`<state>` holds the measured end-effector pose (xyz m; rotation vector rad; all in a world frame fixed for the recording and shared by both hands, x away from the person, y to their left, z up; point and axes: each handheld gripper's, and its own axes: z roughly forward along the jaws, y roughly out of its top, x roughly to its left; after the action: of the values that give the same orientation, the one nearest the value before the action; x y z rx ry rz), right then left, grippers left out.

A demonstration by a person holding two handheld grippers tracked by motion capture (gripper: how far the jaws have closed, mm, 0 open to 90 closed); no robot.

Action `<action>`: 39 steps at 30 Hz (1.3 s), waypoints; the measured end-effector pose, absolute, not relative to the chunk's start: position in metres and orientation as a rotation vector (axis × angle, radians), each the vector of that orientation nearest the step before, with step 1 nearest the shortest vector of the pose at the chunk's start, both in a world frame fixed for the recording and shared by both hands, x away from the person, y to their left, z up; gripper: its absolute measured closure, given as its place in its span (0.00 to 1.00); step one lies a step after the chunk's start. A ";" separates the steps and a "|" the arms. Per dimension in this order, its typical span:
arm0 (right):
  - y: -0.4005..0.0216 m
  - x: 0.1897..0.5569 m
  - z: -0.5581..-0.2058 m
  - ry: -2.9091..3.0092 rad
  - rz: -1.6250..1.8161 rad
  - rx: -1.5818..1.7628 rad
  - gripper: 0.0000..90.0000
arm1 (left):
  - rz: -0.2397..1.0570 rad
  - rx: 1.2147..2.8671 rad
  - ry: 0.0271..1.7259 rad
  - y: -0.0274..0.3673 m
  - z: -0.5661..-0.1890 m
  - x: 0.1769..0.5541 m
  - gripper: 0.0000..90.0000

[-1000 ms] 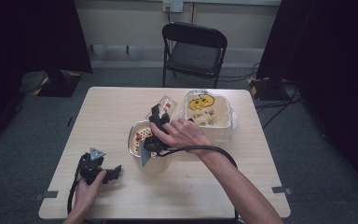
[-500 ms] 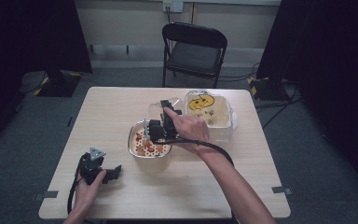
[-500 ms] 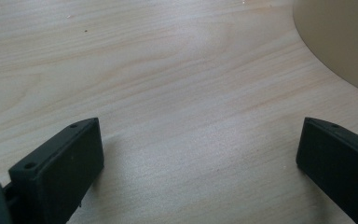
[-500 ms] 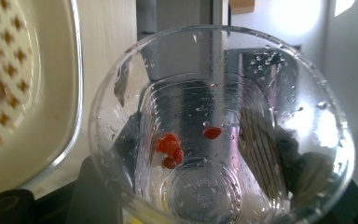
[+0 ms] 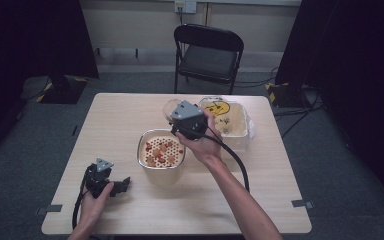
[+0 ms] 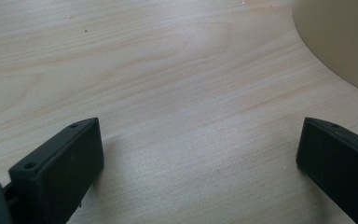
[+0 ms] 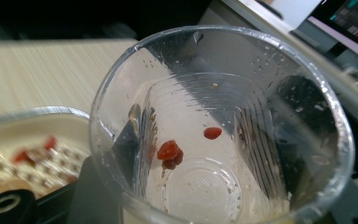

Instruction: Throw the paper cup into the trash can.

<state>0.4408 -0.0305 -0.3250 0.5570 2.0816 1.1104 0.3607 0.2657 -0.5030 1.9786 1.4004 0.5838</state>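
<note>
My right gripper (image 5: 176, 113) is shut on a clear plastic cup (image 5: 171, 106), held above the table just behind a cream bowl (image 5: 161, 169). The bowl carries a perforated strainer with red pieces (image 5: 162, 150). In the right gripper view the cup (image 7: 242, 74) faces the camera mouth-first, with a few red bits (image 7: 170, 152) stuck near its bottom. The jaws show as dark shapes through its walls, and the bowl (image 7: 32, 116) lies blurred at lower left. My left gripper (image 5: 118, 185) rests open on the table near the front left, its jaws wide apart over bare wood (image 6: 191, 116).
A pale tub (image 5: 239, 126) with a yellow face print inside stands at the back right, wrapped in clear plastic. A black folding chair (image 5: 207, 50) is behind the table. The bowl's side (image 6: 345, 42) shows at the upper right of the left gripper view.
The right gripper has carried the cup from its tipped position over the strainer bowl up and back toward the table's far side. The left gripper has not moved.
</note>
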 end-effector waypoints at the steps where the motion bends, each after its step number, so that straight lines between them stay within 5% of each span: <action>1: -0.032 0.442 -0.325 2.087 1.154 0.577 0.52 | 0.584 1.979 1.400 0.266 -0.503 0.361 0.00; 14: -0.050 0.452 -0.311 2.055 1.538 0.738 0.52 | 0.584 1.979 1.400 0.266 -0.503 0.361 0.00; 39: -0.140 0.481 -0.291 1.937 1.441 0.942 0.51 | 0.581 1.979 1.400 0.266 -0.503 0.361 0.00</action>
<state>0.4808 -0.1404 -0.2912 0.9418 1.9367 1.4408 0.3607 0.2658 -0.5029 1.9794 1.3998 0.5813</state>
